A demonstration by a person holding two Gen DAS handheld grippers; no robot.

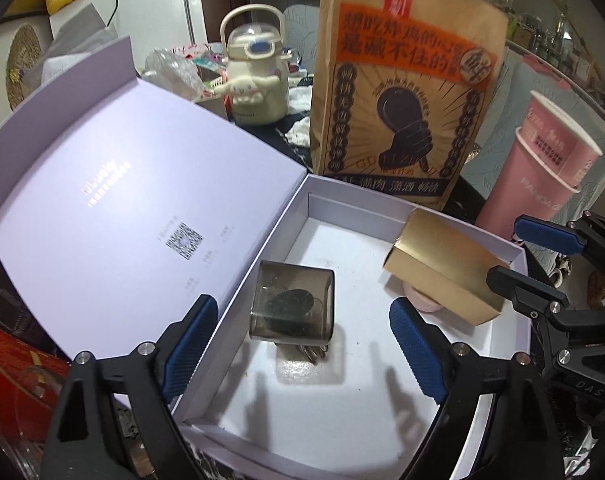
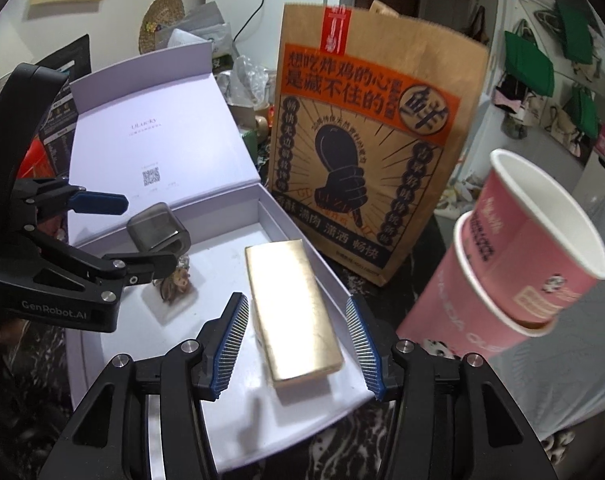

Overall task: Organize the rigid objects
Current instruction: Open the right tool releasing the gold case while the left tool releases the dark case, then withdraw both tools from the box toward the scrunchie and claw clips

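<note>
An open white gift box [image 1: 382, 432] [image 2: 114, 344] holds a smoky transparent case [image 1: 292, 304] [image 2: 158, 227] with a dark oval thing inside, and a gold rectangular box [image 1: 442, 270] [image 2: 292, 308]. The gold box rests tilted on a small pink round thing [image 1: 420, 301]. My left gripper [image 1: 302, 344] [image 2: 140, 232] is open, its fingers on either side of the smoky case, not touching it. My right gripper [image 2: 298, 344] [image 1: 510, 248] is open, its fingers on either side of the near end of the gold box.
The box's lilac lid [image 1: 122, 216] [image 2: 158, 136] stands open at the left. A tall brown paper bag [image 1: 398, 92] [image 2: 374, 152] stands behind the box. Stacked pink paper cups [image 1: 542, 172] [image 2: 514, 256] lie tilted at the right. A cream kettle [image 1: 258, 76] stands further back.
</note>
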